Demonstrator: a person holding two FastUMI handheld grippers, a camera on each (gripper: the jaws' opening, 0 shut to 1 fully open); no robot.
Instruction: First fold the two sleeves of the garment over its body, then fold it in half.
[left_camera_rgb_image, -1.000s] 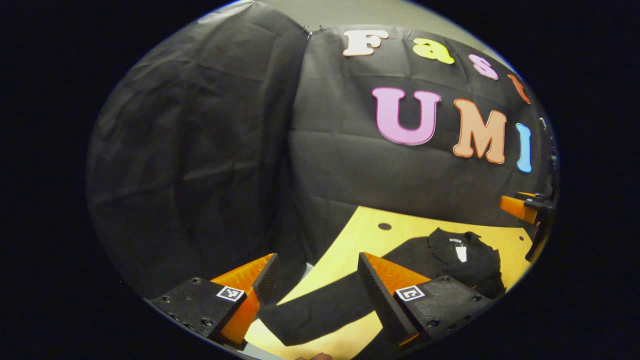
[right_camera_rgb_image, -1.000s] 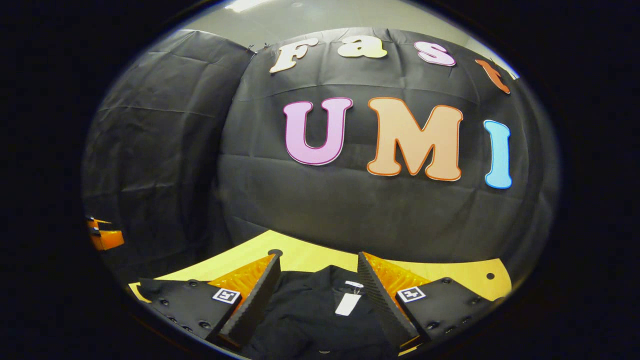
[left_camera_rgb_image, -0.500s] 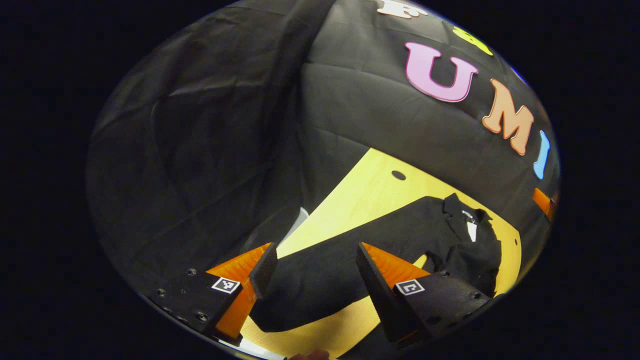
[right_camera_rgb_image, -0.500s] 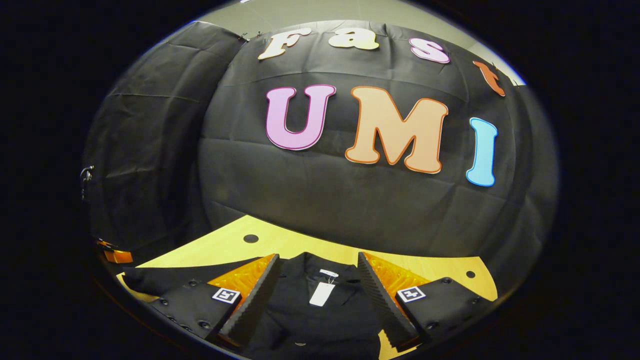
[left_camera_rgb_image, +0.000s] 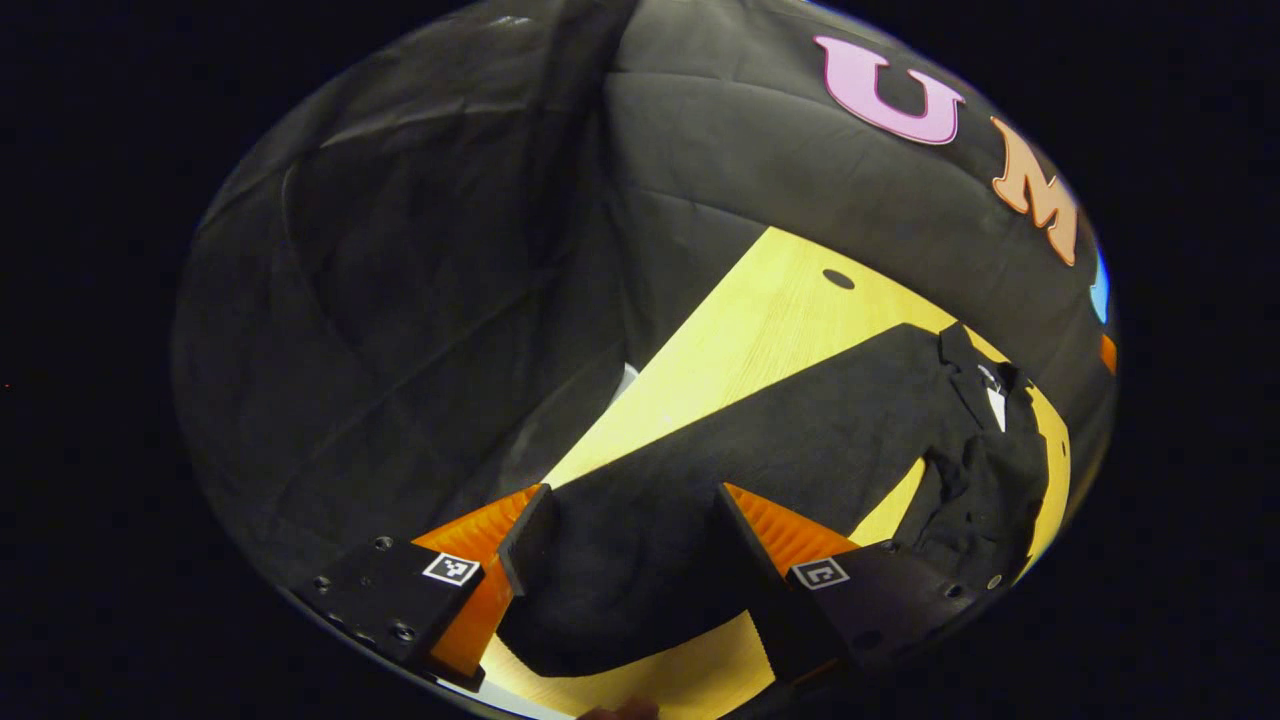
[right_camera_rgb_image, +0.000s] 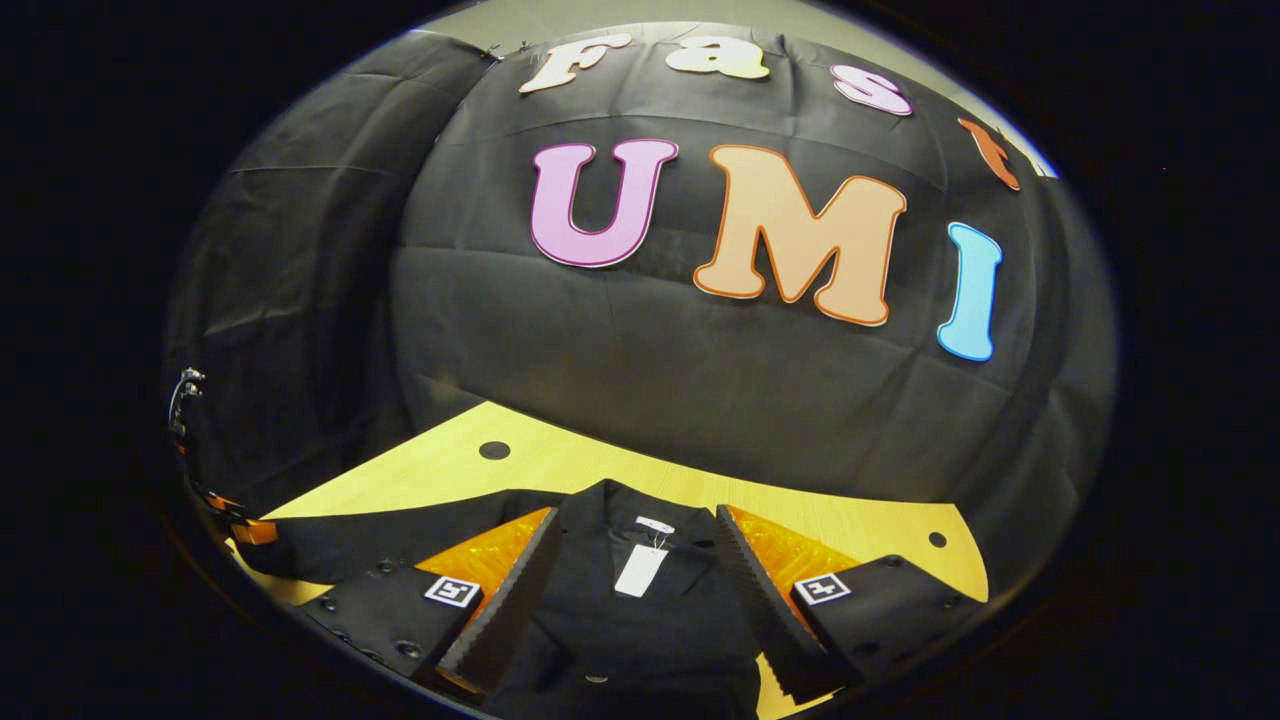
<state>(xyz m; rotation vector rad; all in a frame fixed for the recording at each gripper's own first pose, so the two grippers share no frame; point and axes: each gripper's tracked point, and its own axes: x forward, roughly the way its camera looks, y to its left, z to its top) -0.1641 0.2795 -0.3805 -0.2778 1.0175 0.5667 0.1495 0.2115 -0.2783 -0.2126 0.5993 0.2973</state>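
No fold is made: the garment (left_camera_rgb_image: 800, 440) lies spread, left sleeve (left_camera_rgb_image: 640, 570) between the released left gripper (left_camera_rgb_image: 630, 540); right gripper (right_camera_rgb_image: 635, 580) parted too

We see bare wooden table (left_camera_rgb_image: 760, 330) beyond the black garment (left_camera_rgb_image: 800, 440), bounded by the booth's cloth wall (left_camera_rgb_image: 720, 170).

Both views dim overall, booth mostly dark. The table (left_camera_rgb_image: 760, 330) is the brightest area, warm yellow, slightly blown near the bottom edge in the left gripper view. Light seems to come from overhead, hard to confirm. Black garment (right_camera_rgb_image: 620, 610) loses nearly all fold detail against the dark wall (right_camera_rgb_image: 700, 400); white tag (right_camera_rgb_image: 640, 570) stands out. Strong fisheye bending: table edges curve, rim areas smear and darken. Centre reasonably sharp, no motion blur visible. Fingers at the bottom look slightly soft.
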